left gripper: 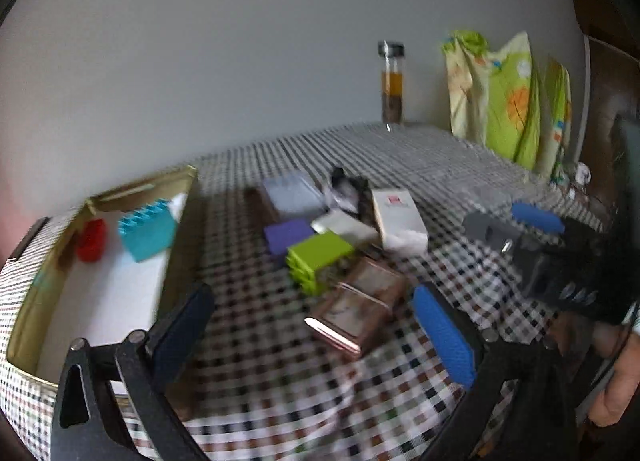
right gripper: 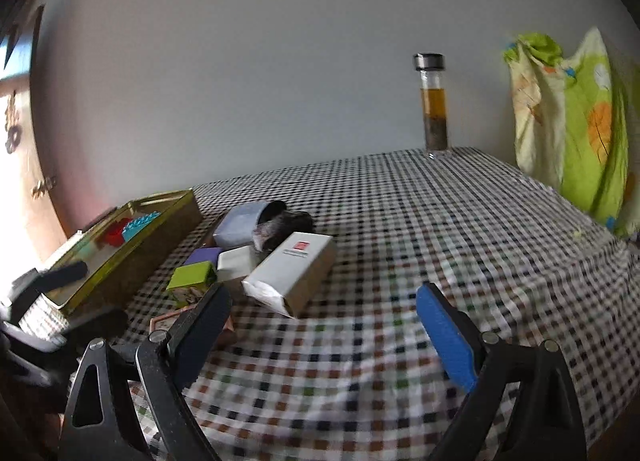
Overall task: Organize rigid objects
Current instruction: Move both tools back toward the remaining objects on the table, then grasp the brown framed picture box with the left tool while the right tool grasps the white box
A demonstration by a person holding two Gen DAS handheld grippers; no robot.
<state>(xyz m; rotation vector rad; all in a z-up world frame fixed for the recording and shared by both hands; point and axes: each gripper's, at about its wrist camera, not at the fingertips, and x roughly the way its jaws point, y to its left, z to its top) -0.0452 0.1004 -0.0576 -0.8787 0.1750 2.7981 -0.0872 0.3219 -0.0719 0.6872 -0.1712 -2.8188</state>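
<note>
My left gripper point(left gripper: 312, 291) is open low over the checked tablecloth, and a rose-gold box point(left gripper: 356, 309) lies just ahead between its fingers, untouched. Behind that box sit a green block point(left gripper: 318, 257), a purple block point(left gripper: 286, 235), a small white box point(left gripper: 344, 227) and a white carton point(left gripper: 398, 217). At left, a gold tin tray point(left gripper: 140, 185) holds a red brick point(left gripper: 91, 240) and a teal brick point(left gripper: 148, 229). My right gripper point(right gripper: 322, 293) is open and empty, just short of the white carton point(right gripper: 292, 273).
A lavender tin point(right gripper: 240, 227) and a dark furry thing point(right gripper: 284, 225) lie behind the pile. A bottle of amber liquid point(right gripper: 434, 101) stands at the back wall. A green patterned cloth bag point(right gripper: 580, 121) leans at the far right. A hand point(left gripper: 616, 381) shows at the right edge.
</note>
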